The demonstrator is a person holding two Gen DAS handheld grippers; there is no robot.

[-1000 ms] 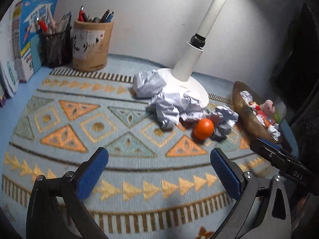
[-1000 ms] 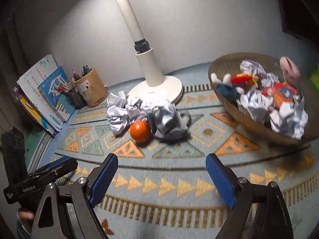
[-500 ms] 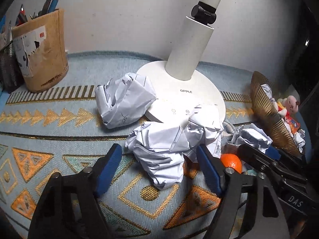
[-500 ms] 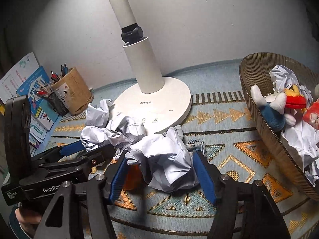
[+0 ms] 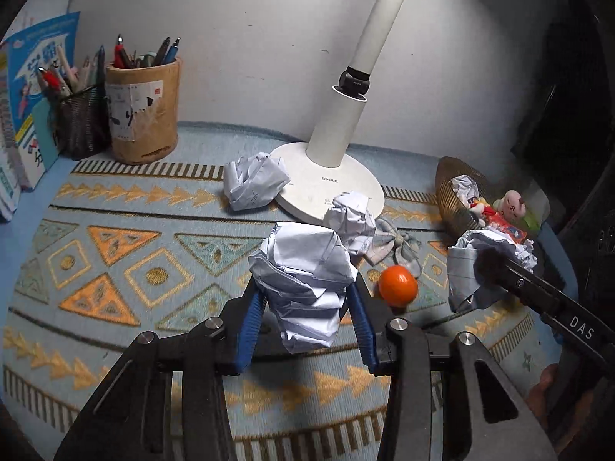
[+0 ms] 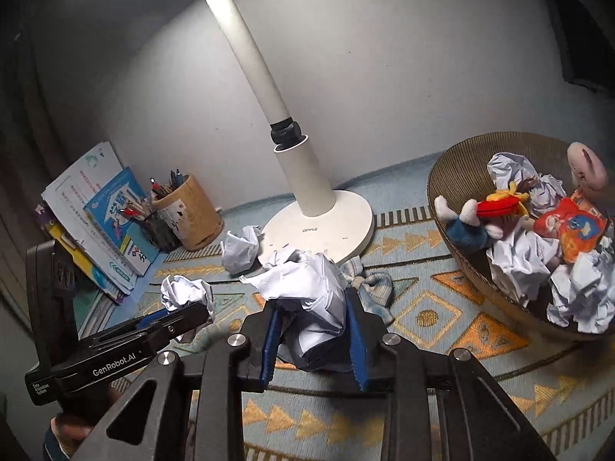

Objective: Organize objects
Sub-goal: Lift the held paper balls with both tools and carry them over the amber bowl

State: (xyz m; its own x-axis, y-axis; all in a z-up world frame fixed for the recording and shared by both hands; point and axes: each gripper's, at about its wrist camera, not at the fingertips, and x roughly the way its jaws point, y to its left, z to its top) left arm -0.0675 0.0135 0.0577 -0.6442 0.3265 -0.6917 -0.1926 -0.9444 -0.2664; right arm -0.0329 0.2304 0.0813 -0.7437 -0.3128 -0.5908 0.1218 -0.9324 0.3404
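Note:
My left gripper (image 5: 305, 288) has its jaws closing, and the blue pads press on a crumpled paper ball (image 5: 303, 261) held above the patterned mat (image 5: 115, 238). My right gripper (image 6: 313, 303) is likewise closing, with another paper ball (image 6: 307, 284) squeezed between its pads. Each gripper shows in the other's view, paper at its tip. Two loose paper balls (image 5: 253, 184) (image 5: 351, 219) lie by the lamp base (image 5: 326, 184). An orange (image 5: 398, 285) and a small checked cloth (image 5: 396, 249) rest on the mat. The brown basket (image 6: 461, 169) holds paper balls and plush toys.
A tan pen cup (image 5: 142, 111) and a black mesh cup (image 5: 80, 119) stand at the back left, with books (image 5: 23, 96) leaning beside them. The lamp's white pole (image 6: 246, 50) rises over the middle. A wall runs behind.
Both grippers went from wide open to shut on paper balls from the pile. They then drew back and lifted the balls off the mat.

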